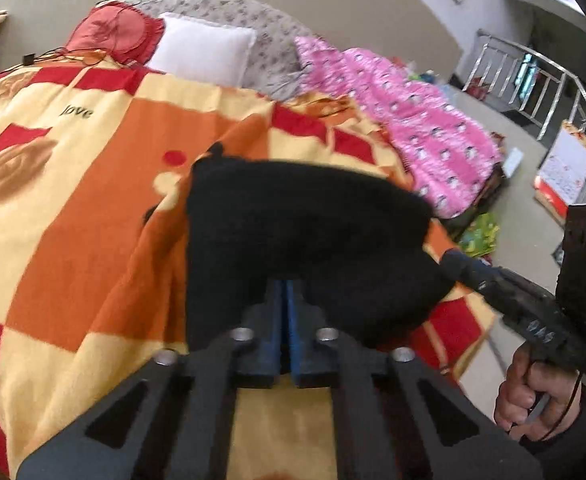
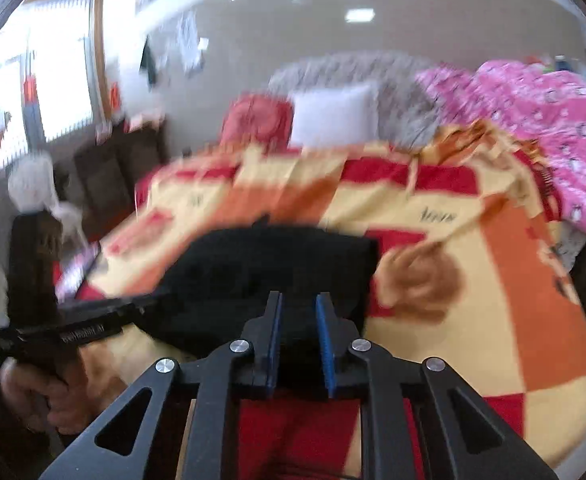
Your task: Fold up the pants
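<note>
Black pants (image 1: 293, 220) lie bunched on a bed's orange, yellow and red blanket (image 1: 93, 200). My left gripper (image 1: 287, 286) has its blue pads pressed together, tips sunk in the near edge of the cloth. In the right wrist view it (image 2: 161, 300) enters the pants (image 2: 277, 264) from the left. My right gripper (image 2: 299, 300) has its pads a little apart with black cloth filling the gap. From the left wrist view its tip (image 1: 449, 260) meets the pants' right edge. A hand (image 1: 533, 392) holds its handle. The right wrist view is blurred.
A white pillow (image 1: 205, 48) and a red pillow (image 1: 117, 28) lie at the head of the bed. A pink quilt (image 1: 413, 120) is heaped along the bed's right side. A metal railing (image 1: 533, 68) and floor clutter stand to the right, with a dark cabinet (image 2: 109, 176) to the left.
</note>
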`<state>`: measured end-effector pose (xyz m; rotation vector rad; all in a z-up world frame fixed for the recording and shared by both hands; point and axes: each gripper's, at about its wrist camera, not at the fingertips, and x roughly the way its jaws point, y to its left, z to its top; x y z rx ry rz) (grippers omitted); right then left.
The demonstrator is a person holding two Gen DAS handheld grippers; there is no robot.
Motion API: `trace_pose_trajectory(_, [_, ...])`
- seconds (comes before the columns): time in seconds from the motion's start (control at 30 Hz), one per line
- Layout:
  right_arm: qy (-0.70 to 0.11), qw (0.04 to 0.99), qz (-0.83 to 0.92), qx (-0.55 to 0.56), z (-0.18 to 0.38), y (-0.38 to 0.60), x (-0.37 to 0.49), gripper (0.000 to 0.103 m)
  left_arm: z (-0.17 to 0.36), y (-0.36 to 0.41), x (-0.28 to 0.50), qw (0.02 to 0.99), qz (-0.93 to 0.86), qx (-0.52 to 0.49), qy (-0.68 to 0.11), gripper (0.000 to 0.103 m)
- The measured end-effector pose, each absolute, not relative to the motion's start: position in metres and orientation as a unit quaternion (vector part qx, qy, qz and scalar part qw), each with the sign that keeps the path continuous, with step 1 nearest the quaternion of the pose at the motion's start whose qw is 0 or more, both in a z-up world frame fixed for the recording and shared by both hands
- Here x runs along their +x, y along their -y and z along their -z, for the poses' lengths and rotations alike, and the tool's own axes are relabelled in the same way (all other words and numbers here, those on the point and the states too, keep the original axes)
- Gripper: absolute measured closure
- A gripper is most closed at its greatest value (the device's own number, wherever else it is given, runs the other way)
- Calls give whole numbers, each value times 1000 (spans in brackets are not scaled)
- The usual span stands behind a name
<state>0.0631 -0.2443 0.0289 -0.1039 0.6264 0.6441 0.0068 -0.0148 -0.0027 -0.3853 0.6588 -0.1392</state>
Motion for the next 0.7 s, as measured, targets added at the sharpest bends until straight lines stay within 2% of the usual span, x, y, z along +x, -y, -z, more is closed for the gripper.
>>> trace_pose_trajectory(0.1, [-363, 880, -304, -42, 7, 243, 82, 86, 0, 13, 7, 923, 78, -201, -319, 102])
trace_pose_trajectory(0.17, [-355, 881, -312, 0, 11, 254, 84, 86, -10, 9, 10, 925, 84, -214, -303, 100])
trace_pose_trajectory(0.3, [-353, 880, -316, 1, 14, 254, 89, 85, -36, -2, 38, 932, 80, -226, -270, 98])
trace_pose_trajectory(0.4, [-354, 880, -316, -3, 14, 251, 86, 85, -15, -7, 80, 921, 46, -218, -318, 99])
trace_pose_trajectory(0.43, [-355, 880, -316, -3, 10, 253, 84, 85, 5, -11, 94, 909, 43, -228, -347, 101])
trace_pose_trajectory(0.57, [-358, 878, -319, 5, -4, 260, 78, 85, 6, -5, 85, 930, 31, -189, -314, 102])
trace_pose_trajectory(0.7, [-301, 905, -299, 40, -43, 271, 86, 84, 8, -2, 85, 936, 26, -178, -303, 102])
